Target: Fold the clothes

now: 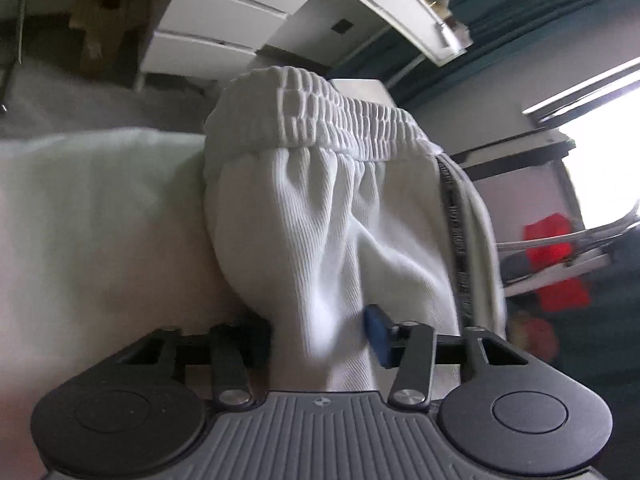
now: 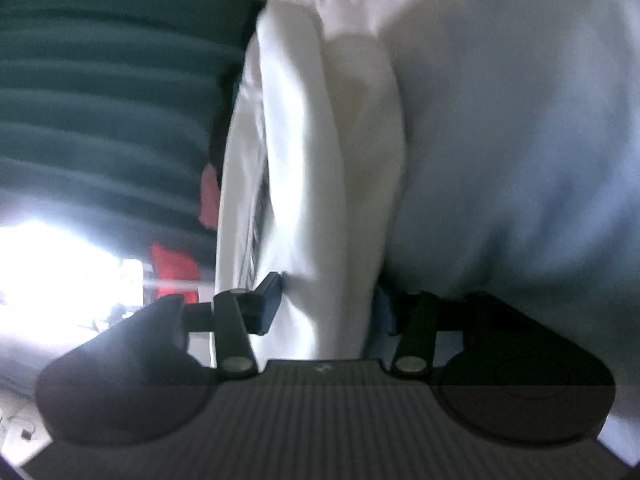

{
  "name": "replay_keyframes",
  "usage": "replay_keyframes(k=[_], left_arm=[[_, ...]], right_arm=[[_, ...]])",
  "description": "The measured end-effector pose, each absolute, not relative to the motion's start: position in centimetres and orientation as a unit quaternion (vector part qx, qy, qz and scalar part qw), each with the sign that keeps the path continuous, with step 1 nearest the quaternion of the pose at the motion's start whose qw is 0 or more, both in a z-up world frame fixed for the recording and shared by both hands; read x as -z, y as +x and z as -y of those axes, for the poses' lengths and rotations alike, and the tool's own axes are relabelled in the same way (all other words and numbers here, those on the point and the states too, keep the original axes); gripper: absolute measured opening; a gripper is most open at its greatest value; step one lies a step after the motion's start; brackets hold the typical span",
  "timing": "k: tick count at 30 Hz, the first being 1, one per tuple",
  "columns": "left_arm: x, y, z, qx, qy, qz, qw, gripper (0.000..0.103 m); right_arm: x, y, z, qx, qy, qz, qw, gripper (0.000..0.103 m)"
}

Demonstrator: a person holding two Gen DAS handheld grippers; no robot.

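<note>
A white ribbed garment point(image 1: 320, 208) with a gathered elastic waistband point(image 1: 340, 120) and a dark printed side stripe point(image 1: 456, 240) fills the left wrist view. My left gripper point(image 1: 320, 336) is shut on a fold of it. The blue right pad point(image 1: 376, 336) presses into the cloth, while the left pad is hidden behind it. In the blurred right wrist view the same white garment point(image 2: 304, 160) runs upward as a long bunched fold. My right gripper point(image 2: 326, 308) is shut on that fold, with a dark pad point(image 2: 272, 304) against its left side.
A white sheet-covered surface point(image 1: 100, 220) point(image 2: 520, 140) lies beside the garment. A white drawer unit point(image 1: 216, 28), a desk edge point(image 1: 400, 4) and a cardboard box point(image 1: 100, 20) stand beyond. A teal curtain point(image 2: 100, 100), red items point(image 1: 556, 256) and a bright window point(image 1: 608, 160) are to the side.
</note>
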State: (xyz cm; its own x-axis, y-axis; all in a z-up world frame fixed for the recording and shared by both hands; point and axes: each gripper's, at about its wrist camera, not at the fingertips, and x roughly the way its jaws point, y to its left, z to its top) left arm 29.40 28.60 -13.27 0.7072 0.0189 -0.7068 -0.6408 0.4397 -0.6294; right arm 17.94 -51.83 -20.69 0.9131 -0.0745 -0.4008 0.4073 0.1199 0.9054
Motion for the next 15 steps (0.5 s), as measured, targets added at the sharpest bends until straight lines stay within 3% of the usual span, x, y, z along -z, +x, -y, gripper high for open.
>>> replay_keyframes(k=[2, 3, 8, 15], left_arm=[[12.9, 29.5, -29.2, -0.224, -0.495, -0.315, 0.779, 0.017], [12.7, 29.5, -29.7, -0.225, -0.498, -0.317, 0.776, 0.015], [10.7, 28.5, -31.1, -0.219, -0.486, -0.317, 0.785, 0.009], [5.2, 24.1, -32.8, -0.192, -0.464, -0.3, 0.811, 0.007]], right_arm=[[20.8, 18.4, 52.9, 0.183, 0.638, -0.112, 0.74, 0.042], [20.9, 18.4, 53.4, 0.198, 0.637, -0.104, 0.738, 0.034], [20.1, 17.7, 54.0, 0.207, 0.618, -0.092, 0.753, 0.015], [17.2, 13.4, 53.5, 0.193, 0.613, -0.088, 0.761, 0.014]])
